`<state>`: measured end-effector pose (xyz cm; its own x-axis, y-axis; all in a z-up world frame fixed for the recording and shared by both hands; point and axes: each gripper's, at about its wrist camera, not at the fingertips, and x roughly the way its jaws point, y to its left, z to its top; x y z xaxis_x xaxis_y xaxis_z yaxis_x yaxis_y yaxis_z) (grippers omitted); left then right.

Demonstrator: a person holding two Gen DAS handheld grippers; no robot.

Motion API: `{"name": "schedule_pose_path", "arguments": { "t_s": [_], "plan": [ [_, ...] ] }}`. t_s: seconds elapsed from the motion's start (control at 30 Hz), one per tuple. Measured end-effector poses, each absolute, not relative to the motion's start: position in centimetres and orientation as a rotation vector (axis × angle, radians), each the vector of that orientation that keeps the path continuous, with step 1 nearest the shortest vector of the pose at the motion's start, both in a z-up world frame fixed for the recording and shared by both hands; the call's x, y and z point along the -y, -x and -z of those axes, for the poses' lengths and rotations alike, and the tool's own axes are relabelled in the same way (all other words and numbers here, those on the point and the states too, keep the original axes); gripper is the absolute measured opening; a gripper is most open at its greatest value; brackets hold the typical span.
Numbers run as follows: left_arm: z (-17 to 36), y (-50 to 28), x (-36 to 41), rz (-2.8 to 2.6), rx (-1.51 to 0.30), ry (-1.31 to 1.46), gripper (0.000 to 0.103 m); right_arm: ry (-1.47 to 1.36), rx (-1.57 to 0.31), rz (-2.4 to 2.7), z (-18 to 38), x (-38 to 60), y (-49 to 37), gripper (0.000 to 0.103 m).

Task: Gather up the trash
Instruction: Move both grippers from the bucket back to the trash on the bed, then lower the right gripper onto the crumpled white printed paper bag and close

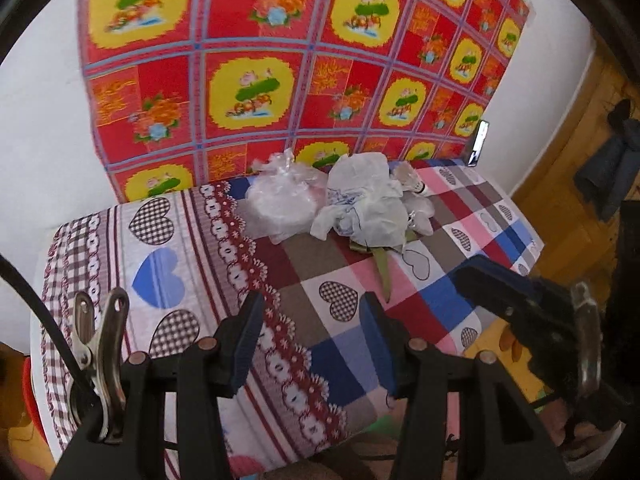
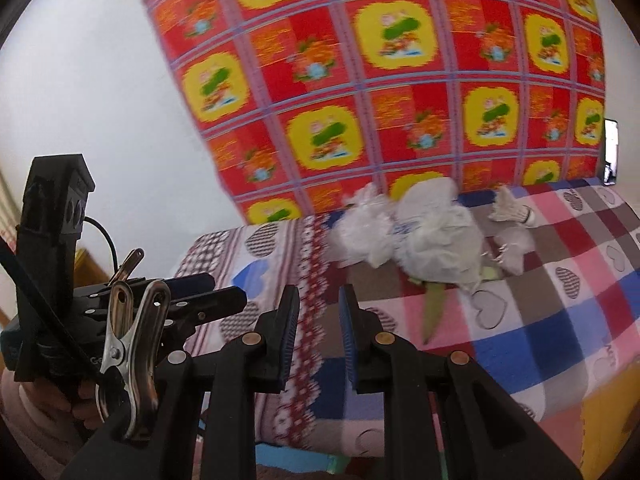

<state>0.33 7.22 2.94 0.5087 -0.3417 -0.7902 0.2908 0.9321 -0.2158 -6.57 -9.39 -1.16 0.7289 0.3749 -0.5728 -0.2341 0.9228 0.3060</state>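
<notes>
Claws are seen nearest, above the near edge of a counter [image 1: 472,208] covered with a heart-patterned patchwork cloth [image 1: 168,248]. The left claw [image 1: 312,340] is held wide, nothing between its blue pads, while the right claw [image 2: 318,340] is held narrow, a small gap left between its pads, and likewise nothing is gripped. A metal spring clip [image 1: 100,344] is fixed beside the left claw. Beyond the claws, toward the far edge of the counter, the trash is heaped: a clear crumpled plastic bag [image 1: 280,196] touching a white crumpled plastic bag [image 1: 364,204], from under which a green strip [image 1: 382,272] points back toward the claws. Just beside the white bag, on its far right, white shuttlecocks [image 2: 512,210] are lying. Behind the heap, a red and yellow floral sheet [image 1: 280,60] is hung on the white wall.
</notes>
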Motion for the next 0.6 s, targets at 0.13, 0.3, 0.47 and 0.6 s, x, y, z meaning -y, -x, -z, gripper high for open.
{"name": "schedule_pose_path", "arguments": {
  "t_s": [0.13, 0.3, 0.47, 0.6],
  "plan": [
    [-2.8, -2.1, -5.4, 0.384, -0.971, 0.058, 0.052, -0.245, -0.682, -0.313, 1.4, 11.7, 5.2, 0.021],
    [-2.6, -4.3, -2.3, 0.361, -0.981, 0.081, 0.052, -0.224, -0.697, -0.333, 1.8, 14.9, 3.3, 0.021],
    [-2.2, -6.4, 1.1, 0.308, -0.984, 0.064, 0.052, -0.186, -0.726, -0.370, 2.5, 19.1, 0.7, 0.029],
    [-1.7, -8.2, 3.1, 0.266, -1.008, 0.111, 0.052, -0.196, -0.756, -0.398, 3.4, 22.4, -1.6, 0.029]
  ]
}}
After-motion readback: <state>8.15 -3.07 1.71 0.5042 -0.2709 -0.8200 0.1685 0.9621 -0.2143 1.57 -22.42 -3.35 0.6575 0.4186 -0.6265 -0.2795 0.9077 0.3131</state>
